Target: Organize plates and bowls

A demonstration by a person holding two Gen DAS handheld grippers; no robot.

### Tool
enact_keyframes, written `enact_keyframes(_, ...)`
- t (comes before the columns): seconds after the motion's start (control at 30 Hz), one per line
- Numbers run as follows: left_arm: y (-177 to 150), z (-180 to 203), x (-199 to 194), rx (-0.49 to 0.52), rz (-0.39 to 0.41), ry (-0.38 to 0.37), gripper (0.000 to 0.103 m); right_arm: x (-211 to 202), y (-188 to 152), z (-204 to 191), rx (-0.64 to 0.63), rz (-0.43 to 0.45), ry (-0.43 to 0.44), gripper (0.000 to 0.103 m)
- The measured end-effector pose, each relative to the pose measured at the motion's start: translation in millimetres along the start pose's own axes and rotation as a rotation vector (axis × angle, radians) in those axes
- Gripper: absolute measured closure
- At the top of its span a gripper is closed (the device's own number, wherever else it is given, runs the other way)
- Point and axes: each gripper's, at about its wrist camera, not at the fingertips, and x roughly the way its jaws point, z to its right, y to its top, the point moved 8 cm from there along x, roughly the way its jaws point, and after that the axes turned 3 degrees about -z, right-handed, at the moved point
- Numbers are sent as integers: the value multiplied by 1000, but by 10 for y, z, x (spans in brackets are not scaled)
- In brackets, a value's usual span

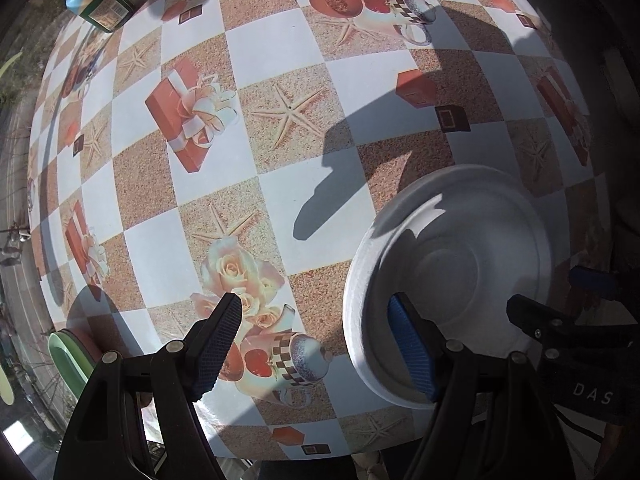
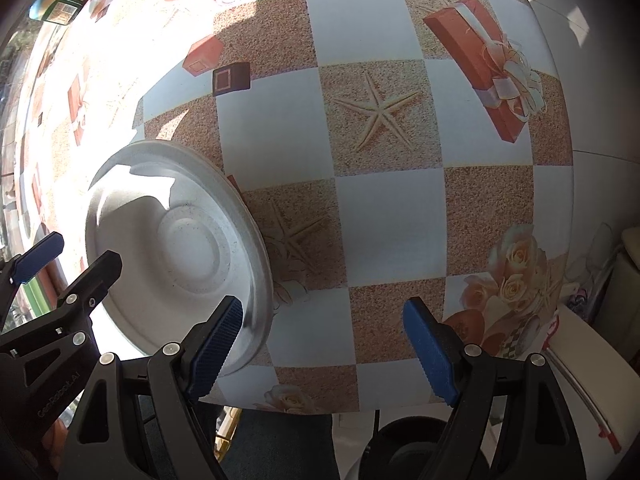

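A white round bowl [image 1: 460,280] stands on the patterned tablecloth near the table's front edge. It also shows in the right wrist view [image 2: 176,252]. My left gripper [image 1: 316,344] is open and empty, its right finger over the bowl's near rim, its left finger over the cloth. My right gripper [image 2: 324,344] is open and empty just right of the bowl, its left finger beside the bowl's rim. A green plate [image 1: 66,356] sits at the table's left edge, partly hidden behind my left gripper.
A green jar with a label [image 1: 100,0] stands at the far left of the table. The table's front edge [image 1: 280,456] is close below both grippers. The checkered tablecloth [image 2: 392,220] stretches right of the bowl.
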Motion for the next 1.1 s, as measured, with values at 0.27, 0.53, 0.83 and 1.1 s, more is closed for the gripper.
enact_keyframes(0.27,120,32,179,-12,-26,5,24,24,17,-78,-2,-6,5,20)
enact_keyframes(0.53,186,46,266,-34,-33,-13,24,25,131,-194,-12,2,13,20)
enact_keyframes(0.83,167,46,299,-49,-15,-14,24,71,65,-198,-9,-3,22,20)
enact_keyframes(1.1,171,83,258,-72,5,-37,23,116,88,-126,-9,-1,17,20)
